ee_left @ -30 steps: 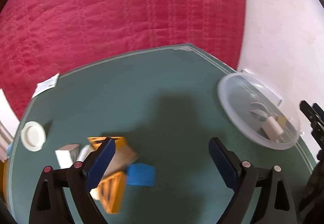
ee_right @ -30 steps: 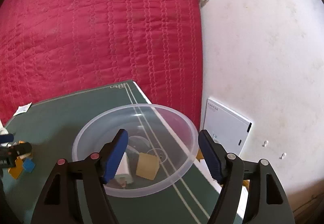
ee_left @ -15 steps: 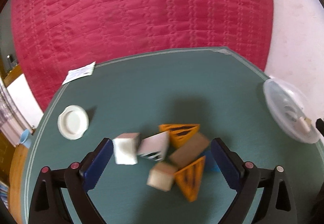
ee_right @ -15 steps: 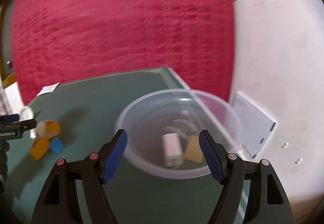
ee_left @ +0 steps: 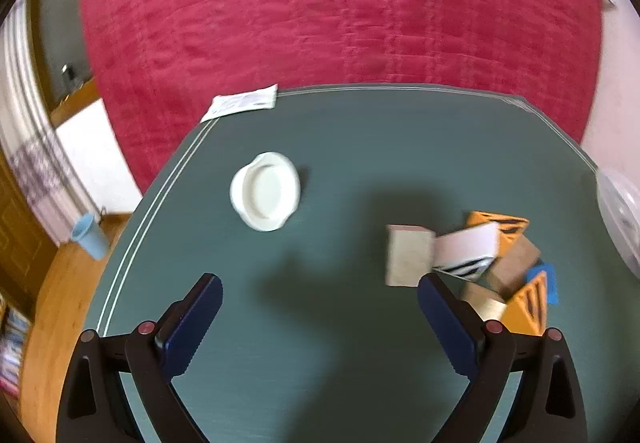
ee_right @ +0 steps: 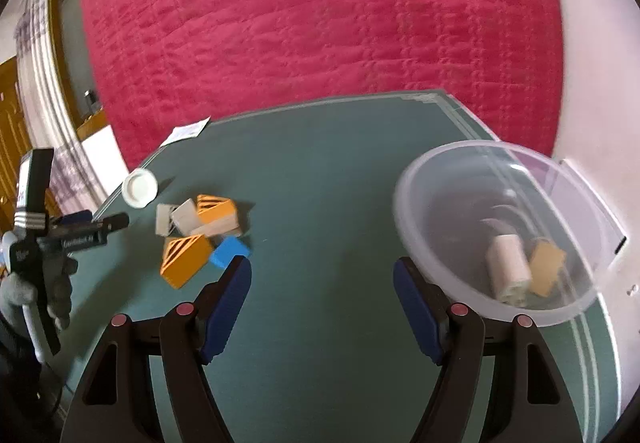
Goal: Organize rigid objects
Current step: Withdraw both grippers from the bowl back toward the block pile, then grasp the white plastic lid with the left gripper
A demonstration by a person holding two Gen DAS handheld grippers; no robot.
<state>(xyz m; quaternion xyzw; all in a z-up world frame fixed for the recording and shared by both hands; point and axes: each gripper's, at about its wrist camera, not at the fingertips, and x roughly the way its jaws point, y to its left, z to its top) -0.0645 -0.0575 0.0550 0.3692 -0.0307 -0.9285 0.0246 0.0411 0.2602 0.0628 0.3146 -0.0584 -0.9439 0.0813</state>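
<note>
I am looking over a green table at a cluster of small blocks, wooden and orange, with one blue. Two are lying in the clear plastic bowl at right. Both the left claw and right claw are gaping, holding nothing. The blocks look light, stiff and smooth; I am judging flat opposite faces the safest grip, since wedges could slip.
</note>
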